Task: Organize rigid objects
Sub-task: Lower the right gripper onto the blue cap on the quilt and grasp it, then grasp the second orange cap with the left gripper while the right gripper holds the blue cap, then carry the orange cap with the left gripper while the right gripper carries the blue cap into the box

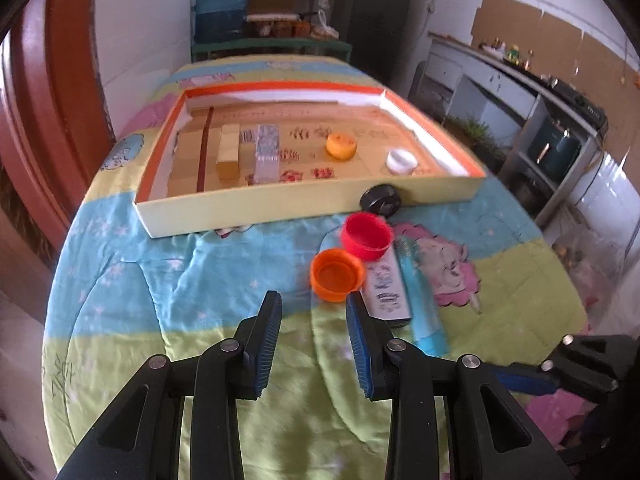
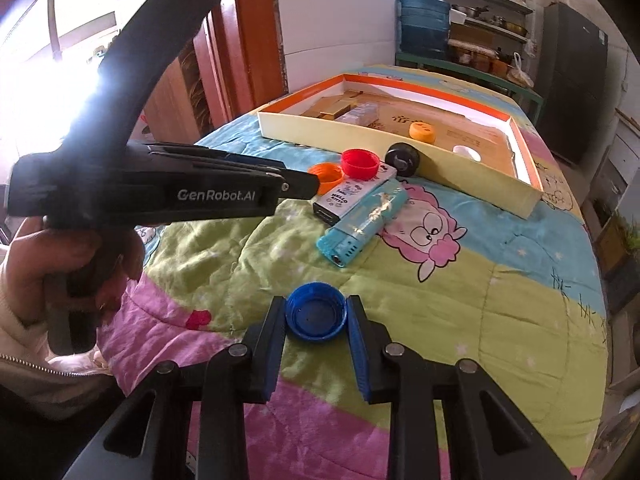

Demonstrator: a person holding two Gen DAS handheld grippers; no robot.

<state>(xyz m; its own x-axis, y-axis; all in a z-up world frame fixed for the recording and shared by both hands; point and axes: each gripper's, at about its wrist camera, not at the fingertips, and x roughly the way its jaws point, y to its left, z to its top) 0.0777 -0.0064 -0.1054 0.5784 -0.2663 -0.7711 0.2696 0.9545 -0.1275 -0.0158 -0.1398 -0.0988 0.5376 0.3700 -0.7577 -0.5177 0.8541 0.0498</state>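
Right tongs (image 2: 314, 320) sat nearest us, pads pressed on either side of a blue cap (image 2: 315, 316) resting on the quilt (image 2: 460, 300). Left tongs (image 1: 314, 312) hung slightly parted with nothing between them, just short of an orange cap (image 1: 337, 275) touching a red cap (image 1: 367, 236). We logged a white box (image 1: 387, 288), teal lighter (image 1: 420, 292) and black cap (image 1: 381, 199) beside the tray (image 1: 280, 212), which held blocks (image 1: 228, 152), a yellow cap (image 1: 341, 145) and a white cap (image 1: 401, 161).

Black two-finger left gripper (image 1: 314, 306) w/ jaws apart, empty, angled down; right gripper (image 2: 316, 312) clamped, bare hand (image 2: 68, 256) gripping left's handle.
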